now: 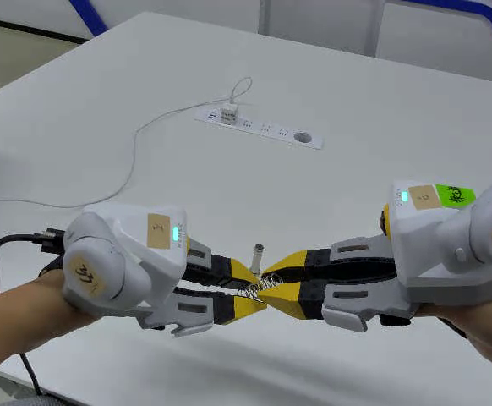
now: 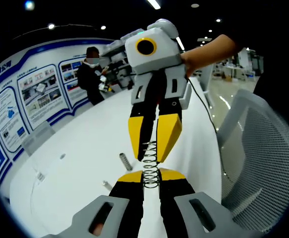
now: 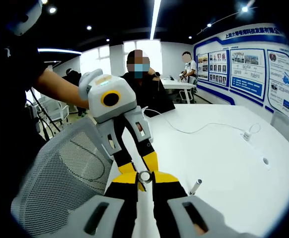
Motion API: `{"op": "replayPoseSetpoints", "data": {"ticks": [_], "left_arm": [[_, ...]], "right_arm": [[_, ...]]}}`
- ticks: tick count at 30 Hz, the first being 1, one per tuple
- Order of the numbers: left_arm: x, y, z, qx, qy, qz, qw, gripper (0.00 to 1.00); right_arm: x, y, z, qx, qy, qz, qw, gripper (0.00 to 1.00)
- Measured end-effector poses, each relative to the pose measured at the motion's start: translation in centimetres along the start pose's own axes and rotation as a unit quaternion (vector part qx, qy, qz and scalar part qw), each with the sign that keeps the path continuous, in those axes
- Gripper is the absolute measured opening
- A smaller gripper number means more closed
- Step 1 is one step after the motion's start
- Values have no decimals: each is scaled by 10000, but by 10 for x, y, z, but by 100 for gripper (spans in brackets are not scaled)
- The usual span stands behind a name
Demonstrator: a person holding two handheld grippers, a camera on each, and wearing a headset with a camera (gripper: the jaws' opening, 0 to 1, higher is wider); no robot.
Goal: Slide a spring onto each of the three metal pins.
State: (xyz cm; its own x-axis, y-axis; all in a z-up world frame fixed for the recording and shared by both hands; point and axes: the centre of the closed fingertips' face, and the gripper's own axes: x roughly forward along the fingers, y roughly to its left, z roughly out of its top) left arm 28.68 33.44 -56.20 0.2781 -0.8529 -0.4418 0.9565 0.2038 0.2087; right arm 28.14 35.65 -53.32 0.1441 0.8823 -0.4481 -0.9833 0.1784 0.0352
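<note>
Near the front edge of the white bench (image 1: 330,220), the left hand-held gripper (image 1: 244,292) and right hand-held gripper (image 1: 278,288) meet tip to tip, both pinched on one small coiled steel spring (image 2: 150,171), seemingly a handover before one of them lowers it squarely over the short upright silver pin (image 1: 257,254) just beyond.

The left gripper (image 1: 259,290) reads roughly 32, the right gripper (image 1: 270,287) roughly 34.
</note>
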Motion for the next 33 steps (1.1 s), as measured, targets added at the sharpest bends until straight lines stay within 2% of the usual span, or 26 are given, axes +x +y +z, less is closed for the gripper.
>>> {"op": "replayPoseSetpoints", "data": {"ticks": [7,12,18,27,29,33], "left_arm": [[4,1,1,-28,-20,10,10000,10],[5,-1,0,-58,-3,26,10000,10],[4,-1,-2,-142,-33,71,9999,10],[4,2,-2,-219,-52,156,9996,10],[4,4,-1,-312,-74,195,9993,11],[0,7,-1,-686,-155,239,9972,11]], "right_arm": [[2,0,5,4,-67,-32,10000,10],[5,1,5,-65,-12,-39,10000,10],[10,5,6,-358,107,-55,9993,10],[12,4,9,-452,137,-77,9989,10],[11,1,9,-433,141,-120,9989,10],[10,-2,11,-420,140,-179,9989,10]]}}
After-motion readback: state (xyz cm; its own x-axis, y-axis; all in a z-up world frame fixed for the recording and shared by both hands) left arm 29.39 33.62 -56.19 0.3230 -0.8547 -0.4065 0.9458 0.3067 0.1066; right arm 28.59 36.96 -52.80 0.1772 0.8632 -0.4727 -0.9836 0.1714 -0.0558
